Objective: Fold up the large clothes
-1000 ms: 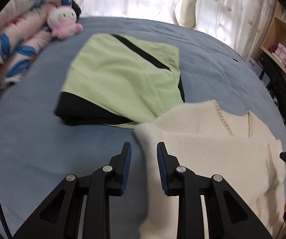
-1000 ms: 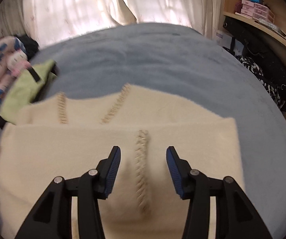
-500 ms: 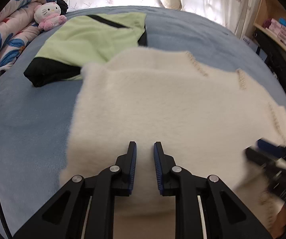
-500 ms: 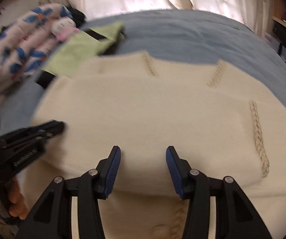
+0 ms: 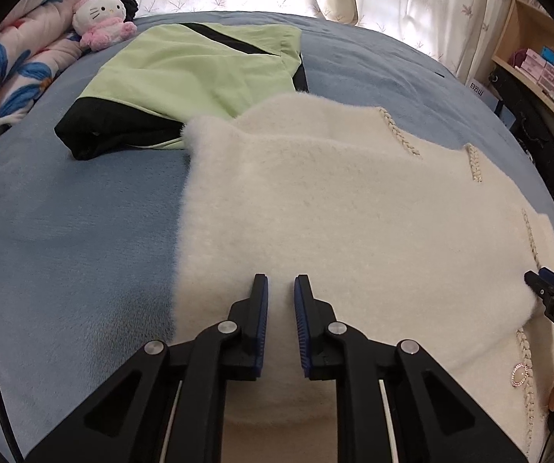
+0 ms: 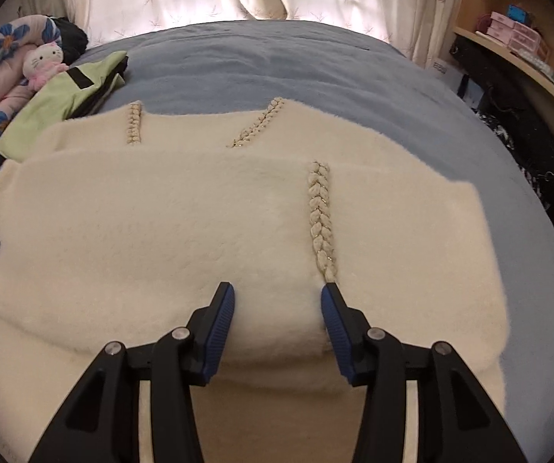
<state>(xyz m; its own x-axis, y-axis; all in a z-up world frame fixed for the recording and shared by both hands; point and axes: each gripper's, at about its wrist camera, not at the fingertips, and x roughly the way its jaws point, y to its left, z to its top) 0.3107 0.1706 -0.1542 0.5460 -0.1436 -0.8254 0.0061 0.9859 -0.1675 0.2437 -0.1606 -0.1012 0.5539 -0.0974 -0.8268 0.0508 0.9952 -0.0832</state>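
Cream fleece, thick and deep-piled, makes up the garment in hand: a cream cardigan (image 5: 354, 212) with braided trim (image 6: 320, 223), lying on the blue bed (image 5: 64, 231). Its far part is folded toward the near edge, leaving a rounded fold line just ahead of both tools. A folded green and black garment (image 5: 184, 77) lies beyond it, touching its far corner; a plush toy (image 5: 101, 19) and a floral quilt (image 5: 10, 61) sit at the head of the bed.

Handling, as a judgement:
- The fabric looks soft, limp and bulky. It should bend without resistance but will not hold a sharp crease.
- The pile looks compressible, so a shallow pinch may catch fluff only. Take a full layer.
- The best hold appears to be the doubled edge at the near fold, one grip toward each side, clear of the braid and of the round button (image 5: 520, 373).

Position relative to the jaws:
- Left gripper (image 5: 280, 301): over the left part of the folded layer, near its side edge. The jaws are closing and stand almost together; a narrow gap shows, and whether pile is pinched between them cannot be told.
- Right gripper (image 6: 277, 308): at the near fold, the braid's lower end just beside its right finger. The jaws are opening, standing released at a moderate spread, with fleece lying below the gap and not clamped.
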